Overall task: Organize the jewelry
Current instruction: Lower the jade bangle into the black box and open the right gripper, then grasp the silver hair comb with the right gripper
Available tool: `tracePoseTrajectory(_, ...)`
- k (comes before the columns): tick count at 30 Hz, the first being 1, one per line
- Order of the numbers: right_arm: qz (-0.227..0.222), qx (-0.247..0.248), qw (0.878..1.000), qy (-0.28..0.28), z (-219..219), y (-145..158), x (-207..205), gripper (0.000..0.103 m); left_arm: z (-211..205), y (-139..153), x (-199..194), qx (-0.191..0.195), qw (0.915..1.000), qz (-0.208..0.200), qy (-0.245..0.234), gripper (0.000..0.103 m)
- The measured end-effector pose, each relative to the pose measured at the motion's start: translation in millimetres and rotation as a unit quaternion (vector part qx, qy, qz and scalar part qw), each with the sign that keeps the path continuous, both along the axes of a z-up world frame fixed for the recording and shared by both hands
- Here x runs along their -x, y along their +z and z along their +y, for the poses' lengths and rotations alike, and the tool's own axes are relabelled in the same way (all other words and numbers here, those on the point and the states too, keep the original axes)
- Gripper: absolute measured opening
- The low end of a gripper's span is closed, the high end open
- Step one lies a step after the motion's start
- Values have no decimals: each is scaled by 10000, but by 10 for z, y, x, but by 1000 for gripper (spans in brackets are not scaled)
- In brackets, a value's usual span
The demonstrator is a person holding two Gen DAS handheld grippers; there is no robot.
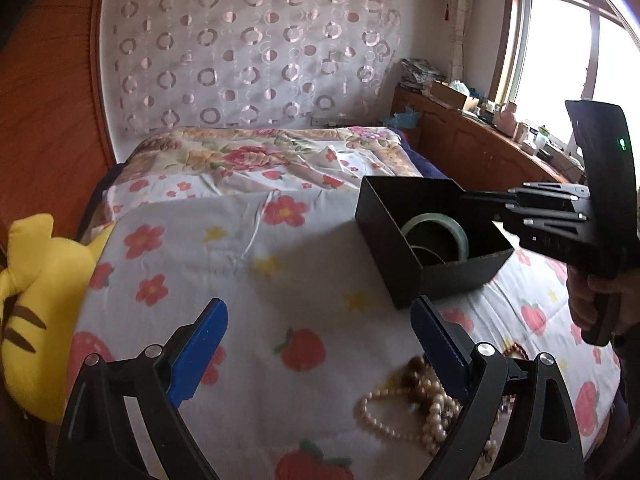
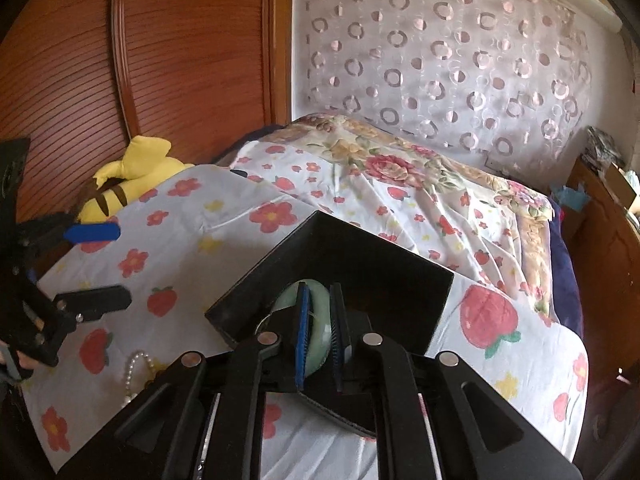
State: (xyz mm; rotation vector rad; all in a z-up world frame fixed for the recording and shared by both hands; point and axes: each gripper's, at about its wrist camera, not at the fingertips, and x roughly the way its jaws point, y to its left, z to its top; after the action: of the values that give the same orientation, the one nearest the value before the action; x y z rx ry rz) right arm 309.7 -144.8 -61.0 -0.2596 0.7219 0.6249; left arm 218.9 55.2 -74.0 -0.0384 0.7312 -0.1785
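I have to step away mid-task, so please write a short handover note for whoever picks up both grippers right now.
Right gripper: reaching into the black box, shut on the green jade bangle.
Left gripper: open, holding nothing, hovering over the bedspread.
Done: bangle is inside the box, not yet released; a thin ring-shaped piece lies beneath it.
Left: pearl necklace and brown bead strand lie heaped on the bedspread near the left gripper; they need boxing.

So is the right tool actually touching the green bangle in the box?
Touching. In the right wrist view the right tool has its two pads closed on the green bangle's rim inside the black box.
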Motion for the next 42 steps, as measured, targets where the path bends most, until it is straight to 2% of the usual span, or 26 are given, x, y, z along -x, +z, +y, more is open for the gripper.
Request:
tracePoseTrajectory(3,-48,-54,10000,-3,-98,66,146,16,-26,-26,127,24,10000,10,-45,89)
tracePoseTrajectory(8,-108,-107,9999,38,-346,93,646,17,-134,-101,421,70,9998,-11,-197,89)
tracePoseTrajectory(15,397,-87,9991,79,-585,-196,1117,17,-291,-215,771,-40,9994,15,-345,89)
tracePoseTrajectory(19,557,-39,9982,204,-548,-341,1262,18,-361,-231,918,-75,9993,1,-379,89)
tracePoseTrajectory(20,622,-79,9977,273,-521,-372,1296,27,-373,-234,957,-52,9992,-1,-388,89)
tracePoseTrajectory(21,663,-118,9972,328,-494,-392,1319,44,-360,-232,943,-26,9992,0,-393,89)
tracePoseTrajectory(23,612,-139,9974,364,-444,-399,1369,61,-367,-253,1007,52,9992,23,-388,89)
tracePoseTrajectory(33,1059,145,9936,365,-243,-626,1270,61,-398,-284,1133,99,9991,88,-410,90)
tracePoseTrajectory(40,946,411,9936,453,-117,-643,1282,61,-410,-281,1154,89,9990,74,-432,90)
tracePoseTrajectory(42,856,530,9939,447,-87,-644,1293,49,-407,-276,1153,77,9991,68,-418,90)
